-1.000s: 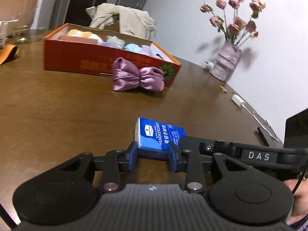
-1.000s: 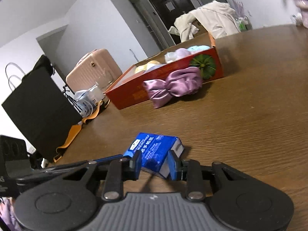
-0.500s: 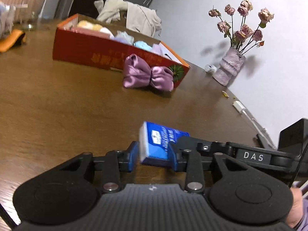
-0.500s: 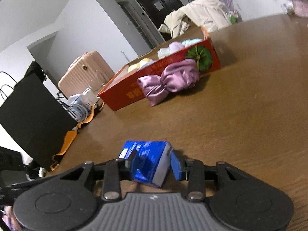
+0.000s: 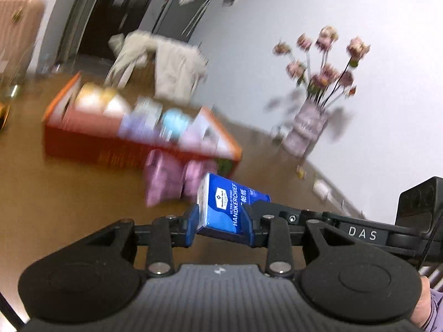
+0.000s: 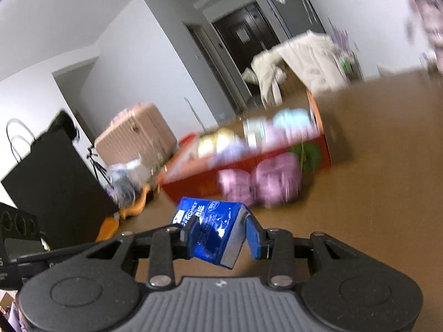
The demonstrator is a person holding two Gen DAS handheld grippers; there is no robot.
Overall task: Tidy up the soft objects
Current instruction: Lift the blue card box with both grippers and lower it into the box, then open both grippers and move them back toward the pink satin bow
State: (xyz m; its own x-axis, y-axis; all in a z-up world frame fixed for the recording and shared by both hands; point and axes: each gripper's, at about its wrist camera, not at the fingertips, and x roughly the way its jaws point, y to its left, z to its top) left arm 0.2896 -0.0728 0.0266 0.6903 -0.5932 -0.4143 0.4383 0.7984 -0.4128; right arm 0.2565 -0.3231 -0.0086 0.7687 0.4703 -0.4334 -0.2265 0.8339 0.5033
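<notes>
A blue handkerchief tissue pack [image 5: 227, 207] hangs above the brown table [image 5: 69, 207], and my left gripper [image 5: 220, 225] is shut on its near end. My right gripper [image 6: 221, 238] reaches the same pack [image 6: 213, 232] from the other side. Its left pad touches the wrapper, while the right pad [image 6: 253, 238] stands a little off the tilted pack. In the left wrist view the right gripper's black arm [image 5: 360, 233] comes in from the right. Beyond lie a purple satin bow [image 5: 169, 182] and, behind it, the red cardboard box [image 5: 110, 149] with several soft items inside.
A vase of dried flowers [image 5: 307, 130] stands near the wall at the table's right. A black bag [image 6: 49, 182], a pink suitcase [image 6: 135, 135] and clutter sit past the table's left end. A pale jacket [image 5: 166, 63] hangs over a chair behind the box.
Both grippers have risen and carried the pack off the table, closer to the box. The right gripper's jaws have widened, so a gap shows at its right pad.
</notes>
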